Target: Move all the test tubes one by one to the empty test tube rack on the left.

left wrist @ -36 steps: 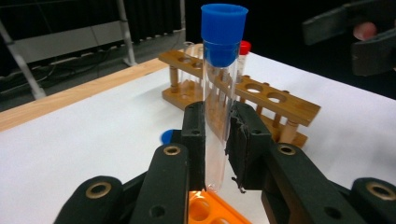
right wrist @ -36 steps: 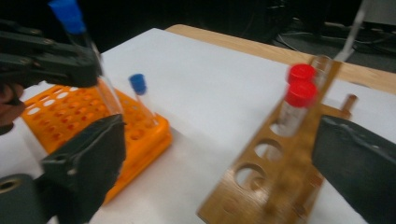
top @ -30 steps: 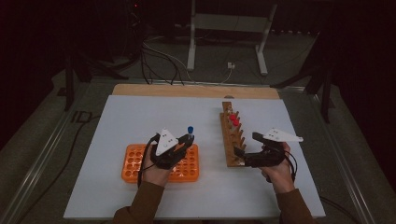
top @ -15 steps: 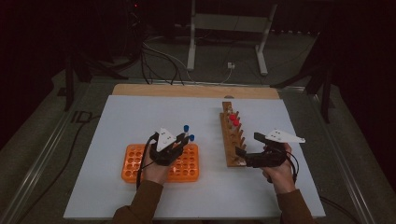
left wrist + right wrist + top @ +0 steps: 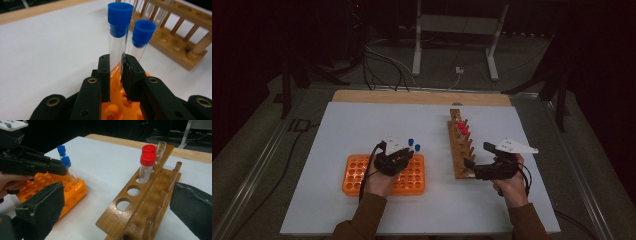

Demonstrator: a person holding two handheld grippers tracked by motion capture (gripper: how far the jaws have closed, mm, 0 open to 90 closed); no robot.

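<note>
Glossy wood rack (image 5: pixel 140 205), prob. plastic orange tray (image 5: pixel 354 172)

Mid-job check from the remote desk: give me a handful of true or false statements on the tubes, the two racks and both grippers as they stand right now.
1. The left gripper has its jaws closed on a blue-capped tube. True.
2. That tube stands over the wooden rack. False: it stands over the orange rack, with a second blue-capped tube just behind it.
3. The right gripper is shut on a red-capped tube. False: its jaws are wide apart at the near end of the wooden rack, holding nothing.
4. Two red-capped tubes stand in the wooden rack. True.
5. The nearest holes of the wooden rack are filled. False: the two nearest holes are vacant.
</note>
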